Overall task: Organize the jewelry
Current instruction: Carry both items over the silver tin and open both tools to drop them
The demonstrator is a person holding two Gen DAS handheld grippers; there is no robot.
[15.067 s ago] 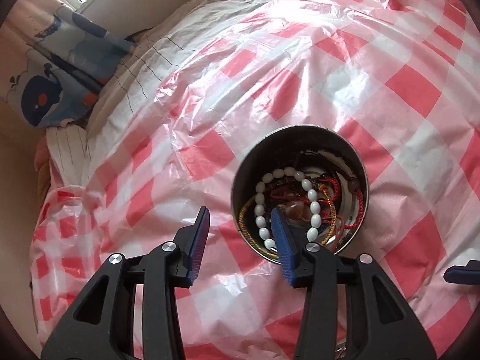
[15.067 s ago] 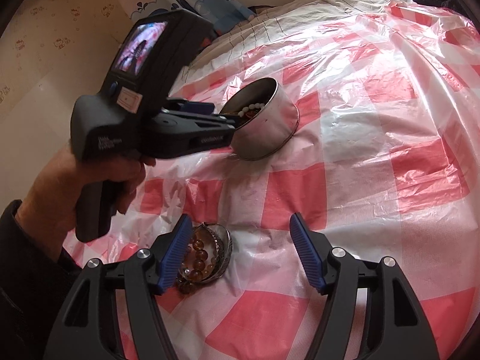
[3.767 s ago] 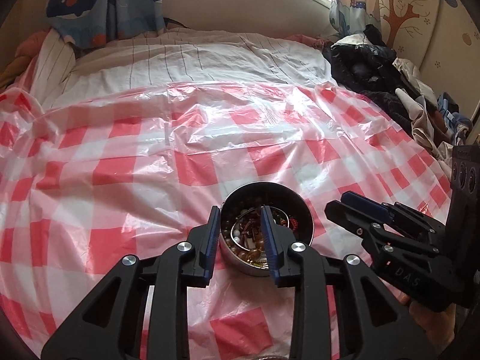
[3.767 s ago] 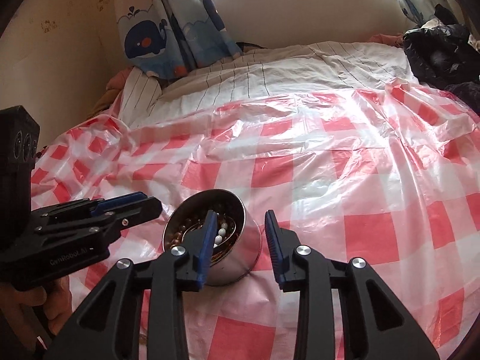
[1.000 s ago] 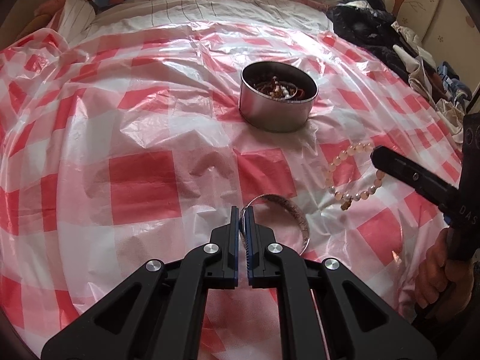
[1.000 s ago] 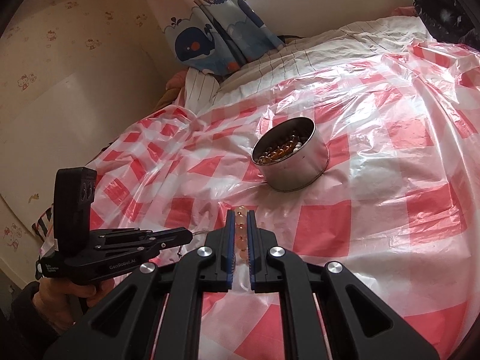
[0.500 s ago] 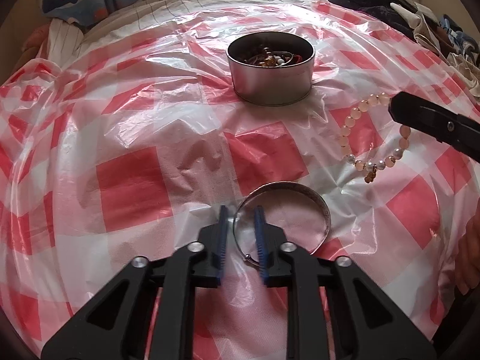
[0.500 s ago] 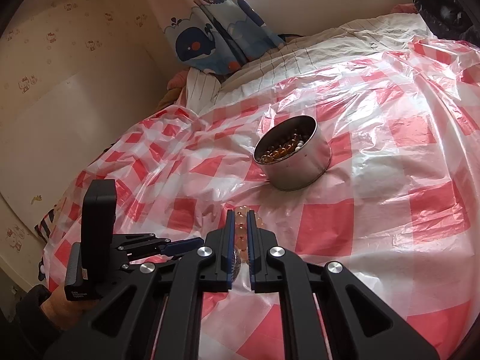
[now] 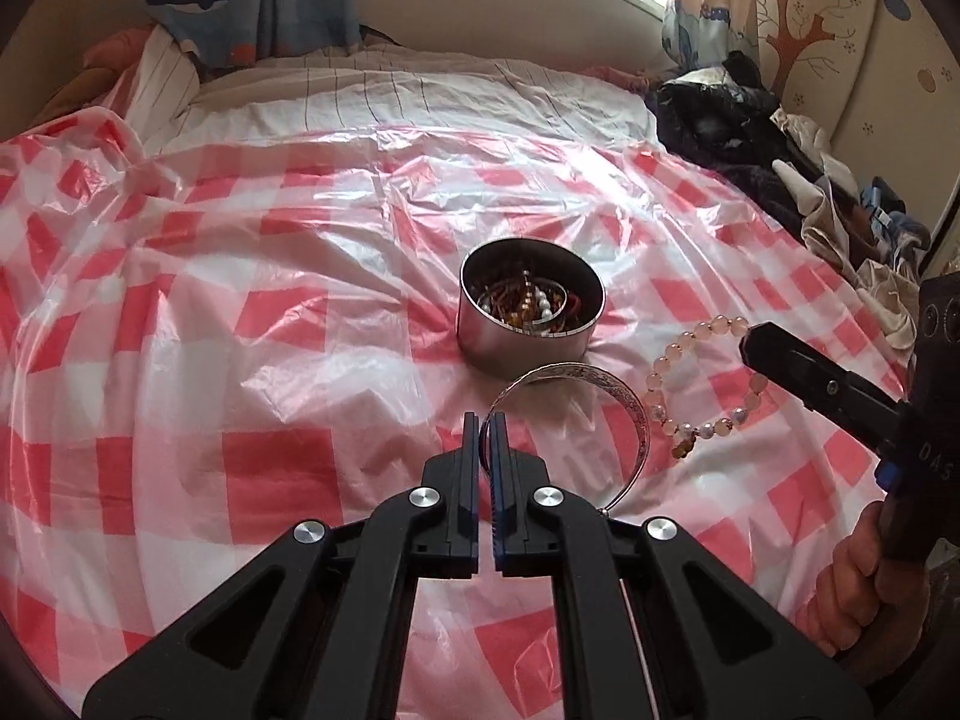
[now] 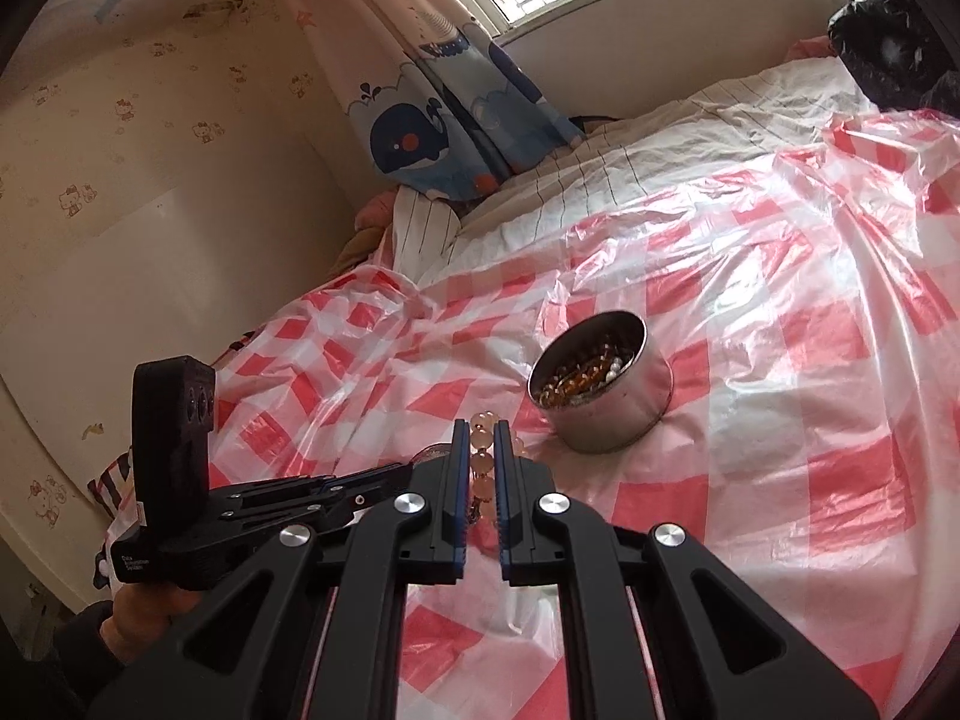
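Item 1, nearest: left gripper [image 9: 485, 420], jaws clamped on the rim of a silver bangle [image 9: 624, 402]. Bangle: thin engraved metal band, open-ended, held on edge and raised off the bed, curving away toward 1 o'clock of the fingertips.

Item 2: right gripper [image 10: 482, 429], jaws pinched on a beaded bracelet [image 10: 480, 459]. Bracelet: round, translucent pale-pink beads, a few whiter ones and a small amber charm at its lower end; in the left wrist view it hangs as a loop [image 9: 690, 384] just at 3 o'clock of the bangle, apart from the sheet.

Item 3: metal tin [image 9: 531, 315], round, straight-walled, shiny, standing upright at 12 o'clock beyond both grippers. Contents: tangled jewelry, amber and white beads, red cord.

Item 4: red-and-white checked plastic sheet [image 9: 282, 330], crinkled, glossy, under everything.

Item 5, farthest: striped bedding [image 9: 390, 96], whale-print curtain [image 10: 420, 144] at 11 o'clock, dark clothes pile [image 9: 732, 120] at 2 o'clock.
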